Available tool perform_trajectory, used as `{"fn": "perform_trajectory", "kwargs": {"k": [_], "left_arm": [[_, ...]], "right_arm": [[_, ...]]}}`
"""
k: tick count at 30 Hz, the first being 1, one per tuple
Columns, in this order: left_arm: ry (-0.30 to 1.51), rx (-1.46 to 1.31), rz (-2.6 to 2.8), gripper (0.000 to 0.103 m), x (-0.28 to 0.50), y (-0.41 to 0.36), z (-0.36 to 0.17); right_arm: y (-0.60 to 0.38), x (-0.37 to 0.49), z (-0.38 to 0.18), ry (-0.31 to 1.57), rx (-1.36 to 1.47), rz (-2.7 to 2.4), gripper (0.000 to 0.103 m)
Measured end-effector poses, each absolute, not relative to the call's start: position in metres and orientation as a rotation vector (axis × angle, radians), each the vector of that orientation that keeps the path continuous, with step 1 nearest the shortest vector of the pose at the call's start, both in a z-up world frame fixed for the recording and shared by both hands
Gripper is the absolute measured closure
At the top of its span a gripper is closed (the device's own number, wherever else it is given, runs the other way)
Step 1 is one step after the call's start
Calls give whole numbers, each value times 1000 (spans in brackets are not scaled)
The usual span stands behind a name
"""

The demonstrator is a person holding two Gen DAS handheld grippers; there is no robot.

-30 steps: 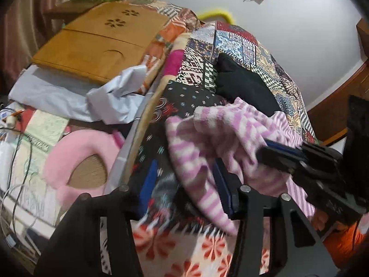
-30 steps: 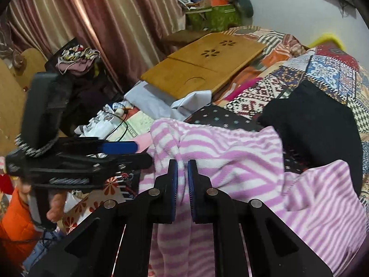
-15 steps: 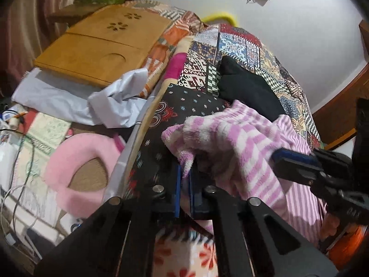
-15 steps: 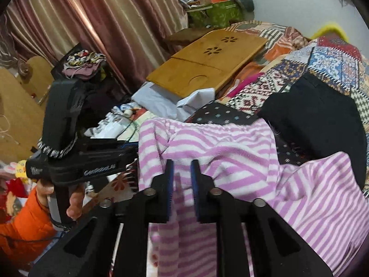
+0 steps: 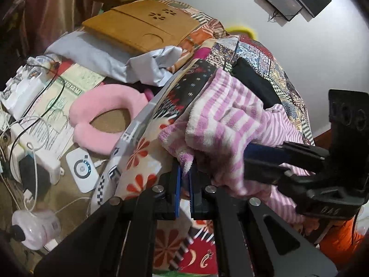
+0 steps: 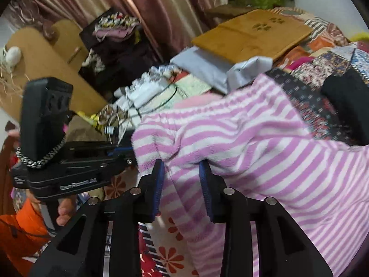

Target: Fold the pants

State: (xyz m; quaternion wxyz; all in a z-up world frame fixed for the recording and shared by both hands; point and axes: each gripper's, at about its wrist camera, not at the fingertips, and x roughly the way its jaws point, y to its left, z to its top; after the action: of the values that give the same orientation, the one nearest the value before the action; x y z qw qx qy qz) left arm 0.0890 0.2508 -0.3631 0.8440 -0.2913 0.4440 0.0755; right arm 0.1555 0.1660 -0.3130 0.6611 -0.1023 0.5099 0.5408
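The pink and white striped pants lie bunched on the patchwork bedspread. My left gripper is shut on a fold of their edge and holds it up. In the right wrist view the pants fill the middle and drape between the fingers of my right gripper, which stands open with cloth in the gap. The right gripper also shows in the left wrist view, pressed into the pants. The left gripper shows in the right wrist view at the pants' left edge.
A dark garment lies on the bed behind the pants. A wooden lap tray and grey cloth sit at the far left. Beside the bed are a pink neck pillow, cables, a white router and papers.
My right gripper has opened from shut on the pants. My left gripper closed on the pants' edge and has lifted it toward the bed's edge.
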Motion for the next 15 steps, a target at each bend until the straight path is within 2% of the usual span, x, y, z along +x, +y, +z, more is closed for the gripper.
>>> {"fn": "perform_trajectory", "kwargs": {"k": [4, 5, 6, 8, 15], "left_arm": [[956, -614, 158, 90, 92, 255, -361], [957, -586, 172, 83, 93, 255, -356], [955, -566, 186, 68, 92, 256, -353], [943, -551, 204, 52, 89, 259, -347], [885, -650, 162, 39, 84, 276, -341]], "right_arm": [[172, 155, -325, 1159, -255, 1205, 65], [172, 156, -326, 1160, -251, 1204, 65], [171, 156, -327, 1160, -248, 1202, 64], [170, 160, -329, 1163, -239, 1193, 63], [172, 157, -333, 1164, -247, 1185, 60]]}}
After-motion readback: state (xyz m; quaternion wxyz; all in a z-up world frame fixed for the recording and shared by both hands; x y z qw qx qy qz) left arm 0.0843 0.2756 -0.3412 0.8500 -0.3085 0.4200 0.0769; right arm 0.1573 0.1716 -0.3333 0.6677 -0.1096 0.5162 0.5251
